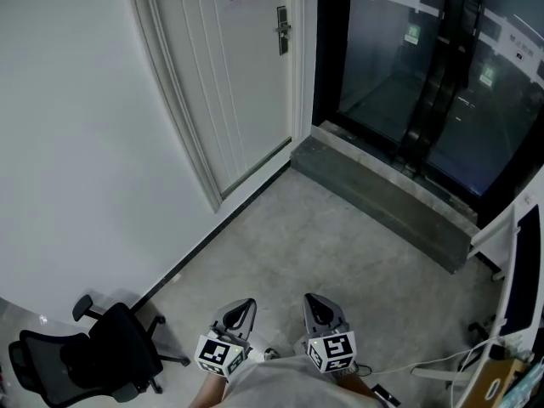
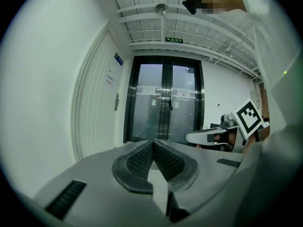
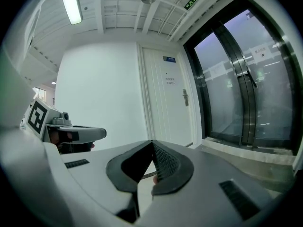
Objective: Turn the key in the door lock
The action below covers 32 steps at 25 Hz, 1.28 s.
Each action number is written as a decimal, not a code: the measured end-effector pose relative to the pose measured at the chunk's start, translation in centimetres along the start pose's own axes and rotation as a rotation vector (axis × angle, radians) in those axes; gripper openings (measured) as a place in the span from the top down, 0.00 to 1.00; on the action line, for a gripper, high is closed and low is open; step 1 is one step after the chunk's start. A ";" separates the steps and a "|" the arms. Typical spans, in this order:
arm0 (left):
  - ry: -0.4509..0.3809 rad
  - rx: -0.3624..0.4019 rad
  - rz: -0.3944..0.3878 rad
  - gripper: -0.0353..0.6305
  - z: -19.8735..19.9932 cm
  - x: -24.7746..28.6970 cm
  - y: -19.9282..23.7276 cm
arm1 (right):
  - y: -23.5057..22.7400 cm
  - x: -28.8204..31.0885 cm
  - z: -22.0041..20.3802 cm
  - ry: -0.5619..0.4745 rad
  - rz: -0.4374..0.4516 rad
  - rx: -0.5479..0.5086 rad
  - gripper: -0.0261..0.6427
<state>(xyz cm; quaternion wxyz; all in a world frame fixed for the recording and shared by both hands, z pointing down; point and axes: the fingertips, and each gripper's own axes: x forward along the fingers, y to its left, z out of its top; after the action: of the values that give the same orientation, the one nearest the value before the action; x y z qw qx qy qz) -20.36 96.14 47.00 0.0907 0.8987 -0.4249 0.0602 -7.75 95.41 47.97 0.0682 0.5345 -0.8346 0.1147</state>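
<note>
A white door (image 1: pixel 238 75) stands far ahead at the upper middle of the head view, with a dark lock plate and lever handle (image 1: pixel 282 29) on its right edge. No key can be made out at this distance. The handle (image 2: pixel 116 101) is small in the left gripper view, and the handle (image 3: pixel 185 97) in the right gripper view too. My left gripper (image 1: pixel 246 303) and right gripper (image 1: pixel 313 298) are held side by side close to my body, well short of the door. The left gripper (image 2: pixel 154 142) and the right gripper (image 3: pixel 152 143) each have their jaws together with nothing between.
Dark glass double doors (image 1: pixel 425 66) stand right of the white door, behind a raised grey stone step (image 1: pixel 382 198). A black office chair (image 1: pixel 85 355) sits at the lower left by the white wall. Cables (image 1: pixel 442 368) and a white panel (image 1: pixel 518 270) lie at the right.
</note>
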 end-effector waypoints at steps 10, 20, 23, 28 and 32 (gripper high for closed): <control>-0.105 0.034 0.055 0.94 6.6 12.5 -0.3 | -12.0 4.9 4.7 -0.032 0.047 -0.042 0.96; -0.047 -0.024 0.049 0.94 6.2 19.6 0.2 | -18.8 7.5 5.3 -0.005 0.004 -0.012 0.96; -0.057 -0.025 0.014 0.94 7.0 21.8 0.9 | -20.4 8.7 4.7 0.013 -0.019 0.002 0.96; -0.076 -0.011 -0.050 0.94 7.6 27.2 3.0 | -23.5 12.1 5.0 0.021 -0.081 -0.003 0.96; -0.046 -0.010 -0.105 0.94 8.2 32.1 6.0 | -25.5 15.7 7.1 0.013 -0.131 -0.003 0.96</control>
<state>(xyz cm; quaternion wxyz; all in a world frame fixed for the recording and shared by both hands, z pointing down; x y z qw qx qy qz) -4.48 66.46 45.64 0.0884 0.9203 -0.3796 0.0325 8.83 69.54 47.88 0.0815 0.5873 -0.7974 0.1123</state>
